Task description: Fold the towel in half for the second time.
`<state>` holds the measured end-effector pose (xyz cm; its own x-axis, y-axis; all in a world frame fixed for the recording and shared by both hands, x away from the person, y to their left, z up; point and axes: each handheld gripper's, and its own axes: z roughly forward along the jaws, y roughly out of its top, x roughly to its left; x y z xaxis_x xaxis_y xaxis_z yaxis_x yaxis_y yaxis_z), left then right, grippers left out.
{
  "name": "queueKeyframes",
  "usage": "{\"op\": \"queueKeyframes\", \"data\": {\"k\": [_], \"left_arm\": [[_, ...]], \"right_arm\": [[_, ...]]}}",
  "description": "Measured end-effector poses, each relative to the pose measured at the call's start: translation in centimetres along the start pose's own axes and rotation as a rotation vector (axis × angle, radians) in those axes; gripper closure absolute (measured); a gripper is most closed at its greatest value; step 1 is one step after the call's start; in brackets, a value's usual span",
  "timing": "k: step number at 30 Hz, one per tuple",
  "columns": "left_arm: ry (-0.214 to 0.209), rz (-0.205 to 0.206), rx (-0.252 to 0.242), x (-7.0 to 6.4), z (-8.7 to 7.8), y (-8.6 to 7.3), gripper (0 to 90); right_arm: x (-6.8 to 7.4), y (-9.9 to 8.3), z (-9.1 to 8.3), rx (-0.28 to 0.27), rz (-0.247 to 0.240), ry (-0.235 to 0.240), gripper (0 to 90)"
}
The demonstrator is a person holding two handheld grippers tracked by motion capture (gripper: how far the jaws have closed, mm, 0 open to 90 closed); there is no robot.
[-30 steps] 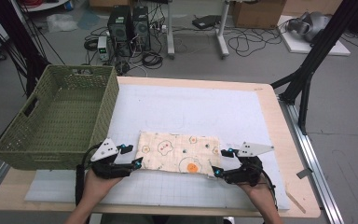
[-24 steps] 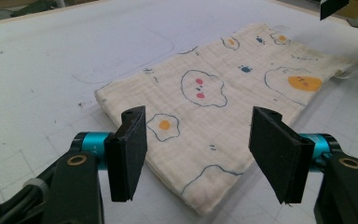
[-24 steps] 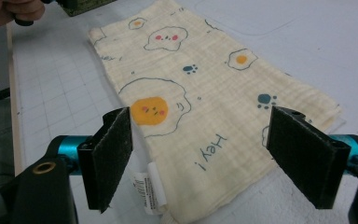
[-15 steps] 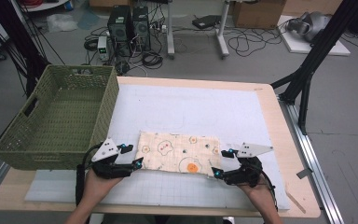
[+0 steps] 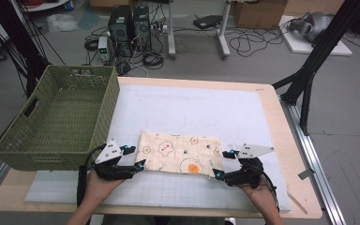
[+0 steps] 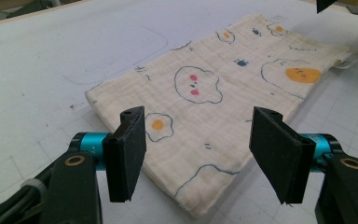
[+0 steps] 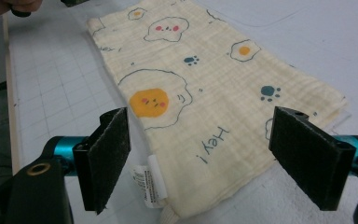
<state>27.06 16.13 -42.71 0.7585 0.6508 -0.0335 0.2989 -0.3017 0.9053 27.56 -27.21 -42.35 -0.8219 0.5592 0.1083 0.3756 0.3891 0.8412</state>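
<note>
A cream cloth (image 5: pixel 180 153) printed with fried eggs and paw marks lies folded flat on the white gridded mat (image 5: pixel 187 108). My left gripper (image 5: pixel 139 165) sits open at the cloth's near left corner; in the left gripper view that gripper (image 6: pixel 198 156) has the cloth (image 6: pixel 223 88) lying between and beyond its jaws. Opposite it, my right gripper (image 5: pixel 218 175) is open at the near right corner. The right gripper view has that gripper (image 7: pixel 200 149) straddling the cloth (image 7: pixel 205 88) edge, with a white care label (image 7: pixel 151 184) near its left pad. Neither gripper holds anything.
A green woven basket (image 5: pixel 58 117) stands at the table's left, overhanging the edge. The wooden table rim (image 5: pixel 281 122) runs along the right of the mat. Beyond the table, computers, cables and black stand legs cover the floor.
</note>
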Motion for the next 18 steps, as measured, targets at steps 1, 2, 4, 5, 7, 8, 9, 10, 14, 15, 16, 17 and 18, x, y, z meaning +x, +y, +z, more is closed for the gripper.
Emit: {"op": "queueKeyframes", "data": {"k": [1, 2, 4, 5, 7, 8, 9, 10, 14, 15, 16, 17, 18], "left_arm": [[-0.001, -0.001, -0.001, 0.00, -0.01, 0.00, 36.7], [0.000, 0.000, 0.000, 0.02, -0.02, -0.01, 36.6], [0.002, 0.003, 0.001, 0.05, -0.04, -0.01, 36.7], [0.001, 0.003, 0.002, 0.08, -0.06, 0.00, 36.7], [0.002, 0.006, 0.004, 0.12, -0.02, -0.01, 36.7], [0.000, 0.005, 0.004, 0.14, 0.02, -0.02, 36.7], [0.000, 0.002, 0.005, 0.15, 0.06, -0.03, 36.7], [0.001, 0.005, 0.008, 0.18, 0.11, -0.03, 36.7], [0.004, 0.007, 0.019, 0.08, 0.37, -0.01, 36.7], [0.003, 0.012, 0.022, 0.03, 0.43, 0.03, 36.8], [0.005, 0.016, 0.023, -0.05, 0.49, 0.12, 36.9], [0.007, 0.018, 0.022, -0.11, 0.55, 0.23, 36.9], [0.004, 0.023, 0.023, -0.14, 0.60, 0.39, 36.9]], "right_arm": [[0.03, 0.00, 0.01, 0.001, 0.002, 0.001, 19.8], [0.06, 0.03, 0.01, -0.003, 0.005, 0.003, 19.7], [0.08, 0.05, 0.03, -0.001, 0.004, 0.002, 19.6], [0.07, 0.07, 0.05, -0.001, 0.000, -0.001, 19.4], [0.10, 0.04, 0.10, 0.004, -0.004, -0.006, 18.5], [0.14, 0.03, 0.13, 0.008, 0.000, -0.006, 18.0], [0.15, 0.02, 0.18, 0.011, 0.003, -0.006, 17.4], [0.14, 0.01, 0.23, 0.016, 0.005, -0.005, 16.6], [0.07, 0.09, 0.53, 0.030, 0.001, -0.010, 13.0], [0.07, 0.13, 0.60, 0.032, 0.000, -0.007, 12.0], [0.04, 0.23, 0.64, 0.030, 0.000, 0.000, 12.0], [-0.01, 0.32, 0.68, 0.027, 0.003, 0.012, 11.8], [-0.03, 0.42, 0.71, 0.028, 0.004, 0.015, 11.8]]}}
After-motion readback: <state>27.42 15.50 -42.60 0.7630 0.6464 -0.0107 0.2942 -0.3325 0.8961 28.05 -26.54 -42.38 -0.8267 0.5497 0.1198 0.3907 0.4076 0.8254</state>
